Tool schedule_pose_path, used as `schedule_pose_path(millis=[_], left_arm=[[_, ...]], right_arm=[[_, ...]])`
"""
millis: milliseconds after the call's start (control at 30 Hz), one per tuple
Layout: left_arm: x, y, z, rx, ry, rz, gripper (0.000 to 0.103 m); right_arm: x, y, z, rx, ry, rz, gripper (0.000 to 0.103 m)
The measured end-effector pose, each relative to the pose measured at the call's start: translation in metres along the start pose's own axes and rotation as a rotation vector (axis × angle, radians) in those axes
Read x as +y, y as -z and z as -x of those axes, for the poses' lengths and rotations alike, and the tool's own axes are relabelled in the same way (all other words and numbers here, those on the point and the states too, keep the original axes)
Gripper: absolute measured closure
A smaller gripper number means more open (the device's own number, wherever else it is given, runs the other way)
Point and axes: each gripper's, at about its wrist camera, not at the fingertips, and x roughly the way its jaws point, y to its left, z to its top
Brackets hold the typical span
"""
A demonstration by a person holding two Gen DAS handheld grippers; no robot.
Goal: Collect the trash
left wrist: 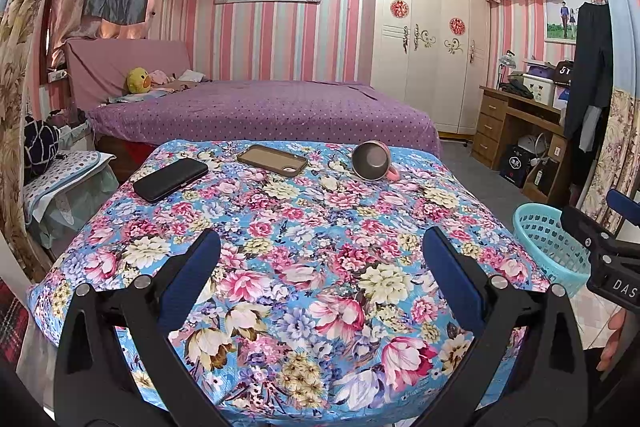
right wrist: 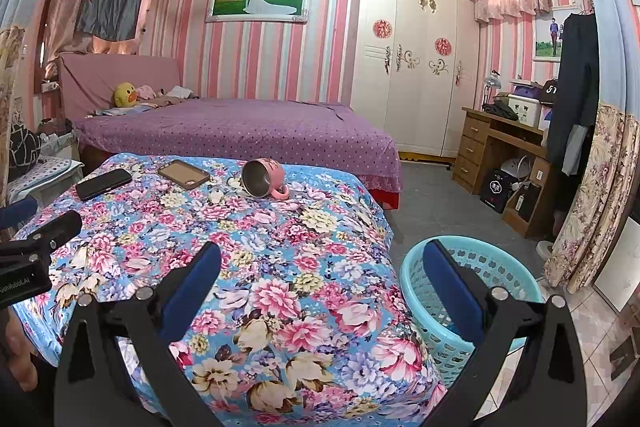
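The tabletop point(left wrist: 304, 267) wears soft flowery cloth. The cup point(left wrist: 370, 161) looks dull metal inside. The basket point(right wrist: 500, 267) is smooth holey plastic.

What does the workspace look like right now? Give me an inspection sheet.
Surface: floral cloth covers the table.
Job's things: teal basket on the floor at the table's right; no trash seen on the cloth.
Clutter: black phone, brown phone case, pink mug lying on its side.
Grippers: left gripper open, empty; right gripper open, empty.
Cables: nothing seen.
Surroundings: purple bed, white wardrobe, wooden desk.
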Motion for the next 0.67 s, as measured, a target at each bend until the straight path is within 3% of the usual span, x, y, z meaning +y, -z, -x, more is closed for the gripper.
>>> schedule_pose_path(millis=[667], left_arm=[[0.0037, -0.0011, -0.0016, 0.008, -0.002, -0.010, 0.005]], right_arm=[[0.0022, 0.0005, -0.0002, -0.008, 0.011, 0.005, 0.004]])
